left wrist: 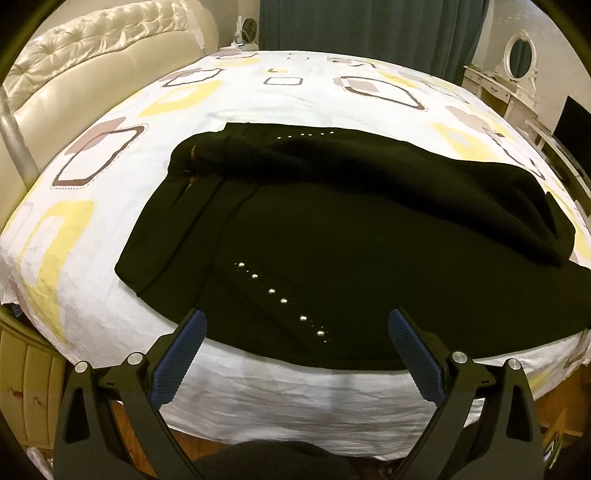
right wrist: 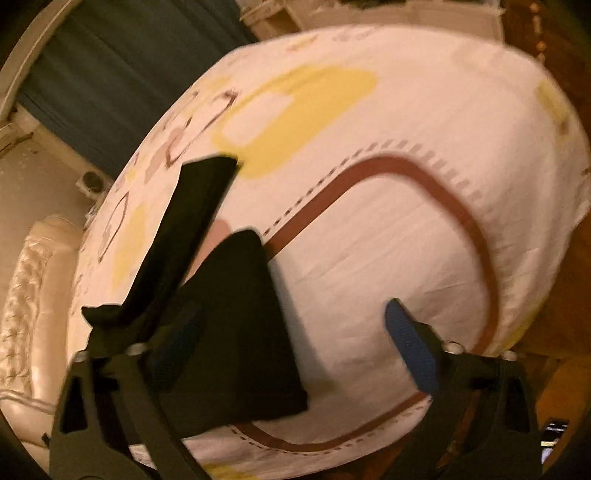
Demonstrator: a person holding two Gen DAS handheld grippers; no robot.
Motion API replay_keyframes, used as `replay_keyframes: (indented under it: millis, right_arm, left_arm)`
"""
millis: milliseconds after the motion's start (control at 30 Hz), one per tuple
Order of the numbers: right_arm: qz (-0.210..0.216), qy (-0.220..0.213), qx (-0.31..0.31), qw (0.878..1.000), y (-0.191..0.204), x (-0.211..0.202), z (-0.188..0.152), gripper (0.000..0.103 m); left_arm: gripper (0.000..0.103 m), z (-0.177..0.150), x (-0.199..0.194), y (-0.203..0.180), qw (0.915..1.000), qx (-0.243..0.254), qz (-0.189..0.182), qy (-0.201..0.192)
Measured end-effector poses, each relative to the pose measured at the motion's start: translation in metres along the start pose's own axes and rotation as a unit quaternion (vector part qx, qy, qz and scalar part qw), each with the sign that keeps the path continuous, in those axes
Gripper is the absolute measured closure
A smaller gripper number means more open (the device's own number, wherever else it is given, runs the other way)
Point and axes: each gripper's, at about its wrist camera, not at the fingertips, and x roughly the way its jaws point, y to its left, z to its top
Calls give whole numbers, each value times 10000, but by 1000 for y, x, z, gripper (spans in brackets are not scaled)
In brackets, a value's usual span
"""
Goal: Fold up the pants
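Note:
Black pants [left wrist: 332,229] with rows of silver studs lie spread on the bed, waist to the left, the far leg bunched up toward the right. My left gripper [left wrist: 293,334] is open and empty, hovering above the near edge of the pants by the stud row. In the blurred right wrist view, the two leg ends [right wrist: 243,314] lie on the sheet at the left. My right gripper [right wrist: 295,328] is open, its left finger over the nearer leg end, its right finger over bare sheet.
The bed [left wrist: 295,387] has a white sheet with yellow and brown squares. A cream tufted headboard [left wrist: 92,55] stands at the left, teal curtains [left wrist: 369,26] behind, a white vanity with oval mirror [left wrist: 517,70] at the right. The bed's near edge drops to a wooden floor.

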Motion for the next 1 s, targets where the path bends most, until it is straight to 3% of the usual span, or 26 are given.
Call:
replay_keyframes:
  millis: [100, 167, 200, 300, 500, 700, 767, 800, 867, 1000]
  right_arm:
    - [-327, 124, -264, 9990, 16, 9, 1, 34]
    - [-238, 190, -384, 9988, 24, 8, 4, 51]
    - [-124, 327, -439, 9984, 32, 10, 3, 79]
    - [-333, 275, -788, 9960, 54, 7, 1, 88]
    - [-172, -46, -1697, 9853, 116, -9, -22, 89]
    - [-172, 465, -2566, 9653, 166, 32, -72, 88]
    - [-148, 610, -2622, 9630, 171, 44, -83, 81]
    - [58, 785, -2545, 9639, 171, 49, -87, 71]
    - [430, 949, -2372, 9658, 170, 46, -89, 64]
    - [1005, 503, -1998, 9734, 157, 7, -72, 48]
  left_arm:
    - [5, 0, 0, 2, 10000, -30, -7, 18]
    - [5, 0, -1, 2, 10000, -32, -28, 10]
    - [5, 1, -1, 2, 10000, -12, -35, -3]
    - [5, 2, -2, 1, 10000, 6, -40, -11]
    - [5, 2, -1, 3, 9999, -92, -102, 62]
    - [5, 2, -4, 0, 9999, -17, -104, -4]
    - [5, 1, -4, -1, 9999, -12, -113, 6]
    - [5, 1, -3, -1, 9999, -14, -128, 24]
    - [5, 1, -3, -1, 9999, -16, -144, 43]
    - [5, 1, -4, -2, 9999, 12, -157, 18]
